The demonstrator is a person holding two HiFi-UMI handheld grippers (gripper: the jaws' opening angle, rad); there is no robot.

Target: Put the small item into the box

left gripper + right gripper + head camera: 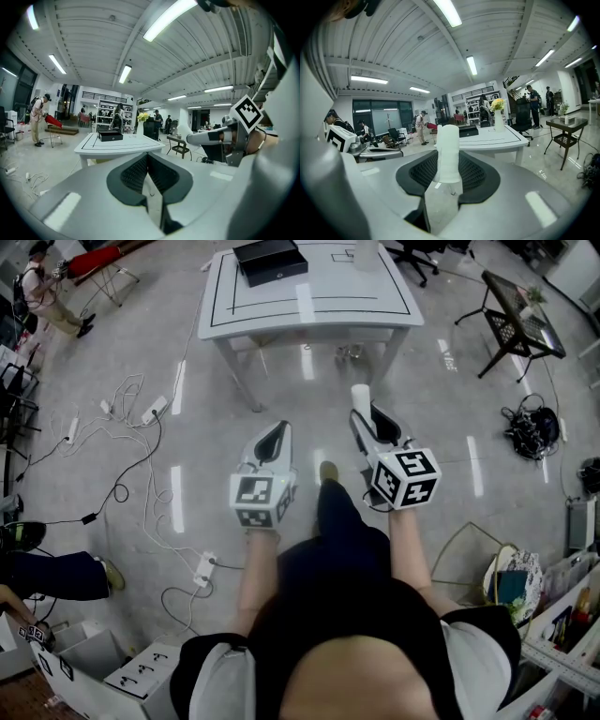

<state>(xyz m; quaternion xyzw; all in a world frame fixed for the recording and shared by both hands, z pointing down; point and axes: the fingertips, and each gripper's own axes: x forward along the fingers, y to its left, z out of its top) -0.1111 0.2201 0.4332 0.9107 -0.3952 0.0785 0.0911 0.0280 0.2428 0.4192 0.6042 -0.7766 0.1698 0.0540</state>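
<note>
Here the right gripper [449, 174] pinches a white cylindrical item [448, 150] that sticks out past its tips, just right of centre in the head view. Beside it, the left gripper [148, 164] has its jaws pressed together on nothing. The black box [270, 261] sits on the white table [319, 310] at top centre, well apart from both.
</note>
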